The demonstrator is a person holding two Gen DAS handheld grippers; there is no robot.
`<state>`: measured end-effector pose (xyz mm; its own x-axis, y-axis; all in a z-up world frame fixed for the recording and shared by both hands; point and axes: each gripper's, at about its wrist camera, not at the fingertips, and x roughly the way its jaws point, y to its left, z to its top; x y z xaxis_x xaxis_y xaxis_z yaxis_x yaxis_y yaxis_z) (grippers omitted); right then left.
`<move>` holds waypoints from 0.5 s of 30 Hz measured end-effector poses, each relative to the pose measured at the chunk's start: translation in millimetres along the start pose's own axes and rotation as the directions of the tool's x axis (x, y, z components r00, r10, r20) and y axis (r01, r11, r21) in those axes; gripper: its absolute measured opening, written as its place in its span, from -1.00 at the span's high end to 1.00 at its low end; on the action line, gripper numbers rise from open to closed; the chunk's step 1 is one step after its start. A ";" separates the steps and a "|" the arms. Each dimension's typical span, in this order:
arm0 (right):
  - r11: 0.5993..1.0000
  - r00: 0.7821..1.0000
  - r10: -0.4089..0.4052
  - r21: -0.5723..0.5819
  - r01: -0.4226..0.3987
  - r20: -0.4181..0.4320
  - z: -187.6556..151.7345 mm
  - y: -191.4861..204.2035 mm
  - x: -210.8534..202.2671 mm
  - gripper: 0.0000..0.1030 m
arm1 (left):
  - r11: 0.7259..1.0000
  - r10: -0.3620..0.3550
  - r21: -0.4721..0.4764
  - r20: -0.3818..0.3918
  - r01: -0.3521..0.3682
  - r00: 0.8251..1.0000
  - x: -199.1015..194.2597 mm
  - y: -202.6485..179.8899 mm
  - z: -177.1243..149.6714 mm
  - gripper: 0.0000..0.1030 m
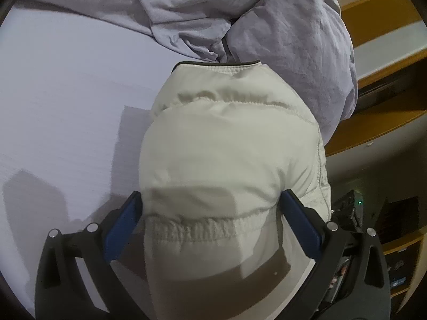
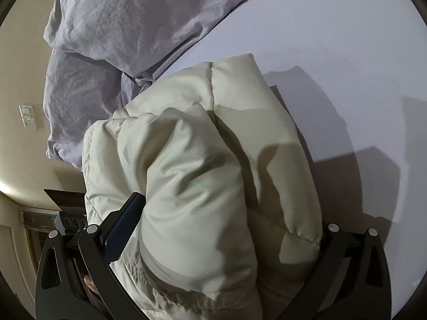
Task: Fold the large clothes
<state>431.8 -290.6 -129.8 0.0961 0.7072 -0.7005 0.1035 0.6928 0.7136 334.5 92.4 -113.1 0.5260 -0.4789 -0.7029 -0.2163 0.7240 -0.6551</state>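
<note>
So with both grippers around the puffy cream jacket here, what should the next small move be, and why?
Probably lower it onto the pale lavender bed sheet. The puffy cream quilted jacket bulges between the jaws of the left gripper and right gripper, bunched rather than flat, with bare sheet beside it.

One cream puffer jacket (image 1: 229,154), one rumpled lilac duvet (image 1: 280,34), seemingly one pillow (image 2: 77,98).
</note>
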 end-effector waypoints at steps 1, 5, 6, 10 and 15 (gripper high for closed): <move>1.000 1.000 0.005 -0.003 -0.005 -0.002 0.6 -0.1 0.5 -0.97 | 1.000 -0.008 -0.006 -0.002 0.008 1.000 0.6 0.3 0.6 -0.97; 0.999 0.999 0.053 0.003 -0.053 0.002 -1.0 -3.5 -0.2 -0.85 | 0.999 -0.039 -0.016 -0.014 0.039 0.999 -0.3 -0.2 2.8 -0.79; 0.997 0.997 0.073 0.009 -0.073 0.006 -1.9 -4.8 -1.0 -0.82 | 0.999 -0.051 -0.016 -0.020 0.051 0.998 -1.8 0.5 3.7 -0.71; 0.992 0.992 0.123 0.010 -0.123 0.020 -2.5 -3.8 -2.4 -0.55 | 0.996 -0.090 -0.004 -0.043 0.090 0.995 -8.2 1.9 9.6 -0.50; 0.986 0.986 0.167 -0.001 -0.167 0.028 5.7 11.2 7.1 -0.31 | 0.995 -0.092 0.024 -0.029 0.093 0.995 -18.5 1.4 29.0 -0.36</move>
<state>439.2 -278.7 -126.8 0.1397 0.8087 -0.5713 0.0847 0.5651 0.8206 348.3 116.6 -93.0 0.5193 -0.5578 -0.6475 -0.1466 0.6883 -0.7104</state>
